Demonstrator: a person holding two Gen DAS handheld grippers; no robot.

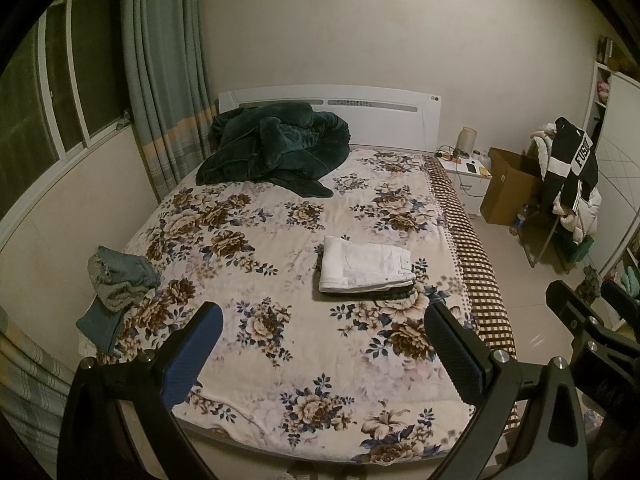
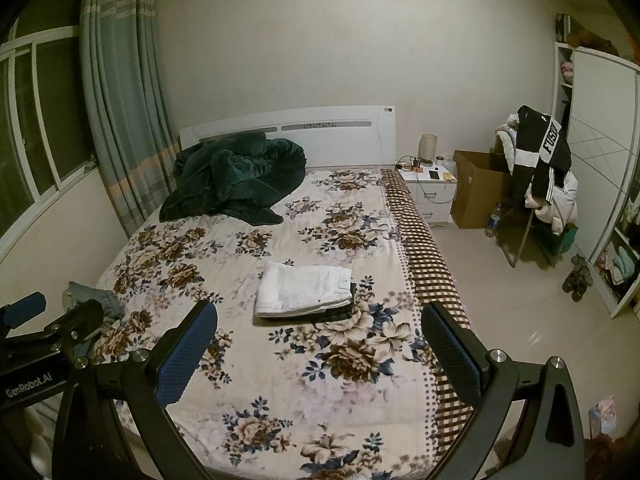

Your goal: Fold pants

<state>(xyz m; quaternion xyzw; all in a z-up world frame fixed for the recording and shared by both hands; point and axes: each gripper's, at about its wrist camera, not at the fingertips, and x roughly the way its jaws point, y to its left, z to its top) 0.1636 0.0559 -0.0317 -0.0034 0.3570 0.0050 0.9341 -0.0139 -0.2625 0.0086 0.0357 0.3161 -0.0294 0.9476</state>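
Note:
White pants lie folded on a small stack with a dark garment under them, on the flowered bed; they also show in the right wrist view. A crumpled pile of blue-grey pants sits at the bed's left edge, also in the right wrist view. My left gripper is open and empty, held above the foot of the bed. My right gripper is open and empty beside it. Each gripper shows at the edge of the other's view.
A dark green blanket is heaped at the headboard. To the right stand a white nightstand, a cardboard box and a chair with clothes. A wardrobe lines the right wall. Curtain and window are at left.

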